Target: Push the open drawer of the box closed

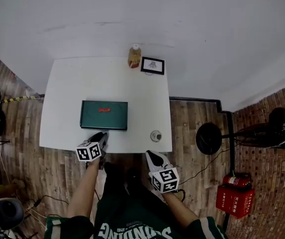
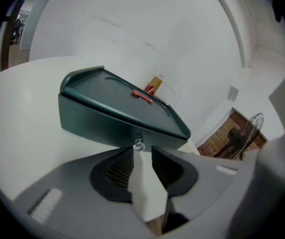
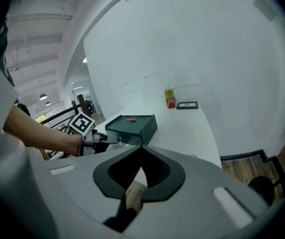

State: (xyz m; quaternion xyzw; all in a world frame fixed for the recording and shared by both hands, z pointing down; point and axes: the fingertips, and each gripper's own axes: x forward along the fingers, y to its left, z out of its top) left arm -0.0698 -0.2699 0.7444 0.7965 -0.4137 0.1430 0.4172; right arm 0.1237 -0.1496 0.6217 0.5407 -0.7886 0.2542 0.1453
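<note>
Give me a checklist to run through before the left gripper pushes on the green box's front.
1. Left gripper lined up with the box front: ok, the small knob sits right at its jaw tips.
2. Left jaws free: ok, they stand slightly apart with nothing clamped.
3. How far the drawer stands open: cannot tell, the front looks nearly flush.
4. Room behind the box: ok, the bottle and picture frame stand well apart at the table's far edge.
5. Right gripper out of the way: ok, shut and empty, off the table's near edge.
</note>
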